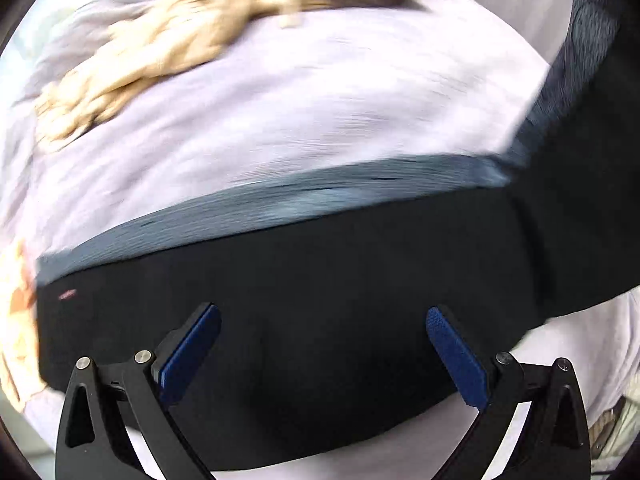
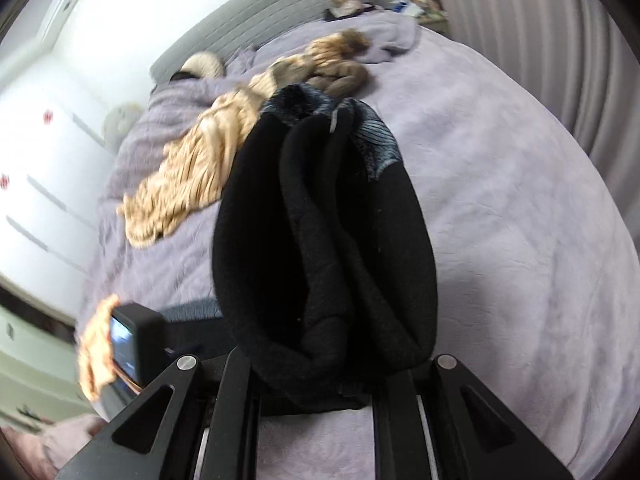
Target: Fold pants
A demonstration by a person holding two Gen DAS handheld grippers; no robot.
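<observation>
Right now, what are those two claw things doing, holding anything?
Left gripper: open, empty, over the black pants.
Right gripper: closed on a bunched fold of the black pants.

Left claw (image 1: 324, 332): seen with its blue pads (image 1: 192, 352) spread wide apart, nothing between them.
Pants (image 1: 320, 280): black, laid flat across the bed beneath the claw, filling the lower middle of the view.
Waistband (image 1: 280, 200): a ribbed grey-blue strip along the far edge of the pants, blurred.
Bed cover (image 1: 300, 100): pale lilac, streaked by blur.
Tan garment (image 1: 168, 48): crumpled on the cover beyond the pants, well apart from them.
</observation>
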